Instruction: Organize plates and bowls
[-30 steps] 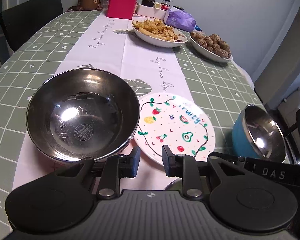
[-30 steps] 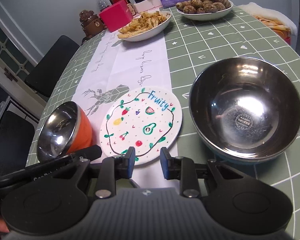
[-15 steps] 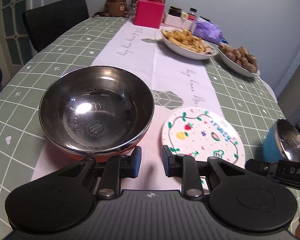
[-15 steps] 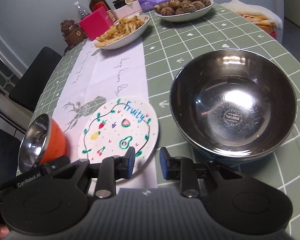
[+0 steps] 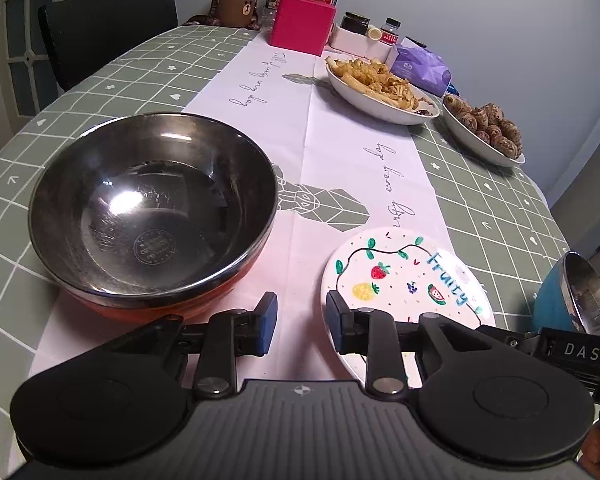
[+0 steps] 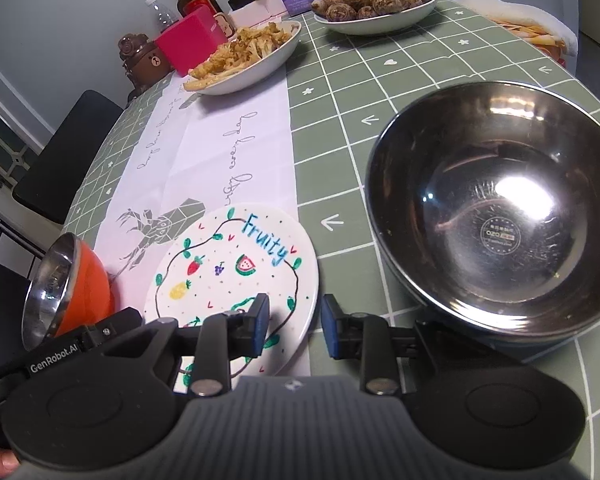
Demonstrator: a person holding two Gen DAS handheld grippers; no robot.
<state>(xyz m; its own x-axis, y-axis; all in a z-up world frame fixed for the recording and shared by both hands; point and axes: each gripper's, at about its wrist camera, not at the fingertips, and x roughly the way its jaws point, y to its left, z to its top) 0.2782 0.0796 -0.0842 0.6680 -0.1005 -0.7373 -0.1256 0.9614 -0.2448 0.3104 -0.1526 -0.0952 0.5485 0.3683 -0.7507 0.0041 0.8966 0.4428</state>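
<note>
Green checked cloth [image 5: 100, 92] with a pale runner [image 5: 300, 128] covered the table. Both the left gripper [image 5: 298, 322] and the right gripper [image 6: 292, 326] were held narrowly parted, and nothing was gripped. From the left gripper, the orange bowl [image 5: 152, 216] was seen at eleven o'clock and the fruit-painted plate [image 5: 404, 280] at one o'clock. From the right gripper, the blue bowl [image 6: 492, 208] was seen at one o'clock. A rim grasp would probably be served best by widening the jaws and squaring them to the edge first.
</note>
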